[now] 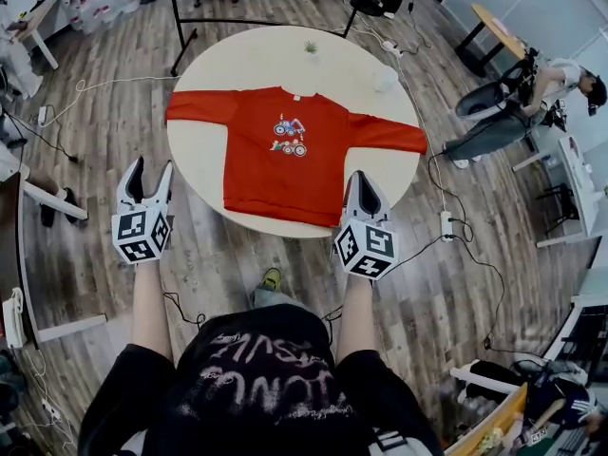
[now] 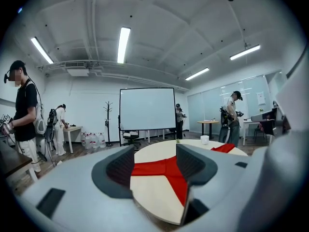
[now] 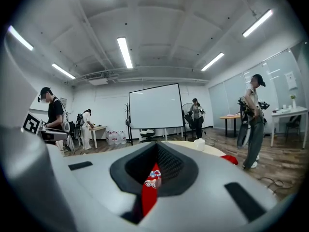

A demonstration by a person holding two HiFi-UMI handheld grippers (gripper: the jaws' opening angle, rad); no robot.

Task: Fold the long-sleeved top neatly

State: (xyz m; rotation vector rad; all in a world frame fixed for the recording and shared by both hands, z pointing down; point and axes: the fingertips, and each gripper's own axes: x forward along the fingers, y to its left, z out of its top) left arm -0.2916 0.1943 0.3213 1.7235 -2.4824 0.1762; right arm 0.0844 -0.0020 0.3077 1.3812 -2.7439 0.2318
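Observation:
A red long-sleeved top (image 1: 285, 155) with a small cartoon print lies flat, front up, on the round beige table (image 1: 204, 150), both sleeves stretched out sideways. My left gripper (image 1: 148, 175) is open and empty, over the floor just off the table's near left edge, apart from the top. Between its spread jaws the left gripper view shows the left sleeve and body of the top (image 2: 166, 170). My right gripper (image 1: 362, 182) is shut and holds nothing, at the near edge beside the hem's right corner. A strip of the top (image 3: 149, 190) shows through the slit of the right gripper (image 3: 155, 170).
A white cup (image 1: 384, 79) and a small plant (image 1: 310, 47) stand at the table's far side. Cables and a power strip (image 1: 446, 224) lie on the wood floor at right. A person (image 1: 532, 93) stands at right; a whiteboard (image 2: 147, 109) and other people stand beyond the table.

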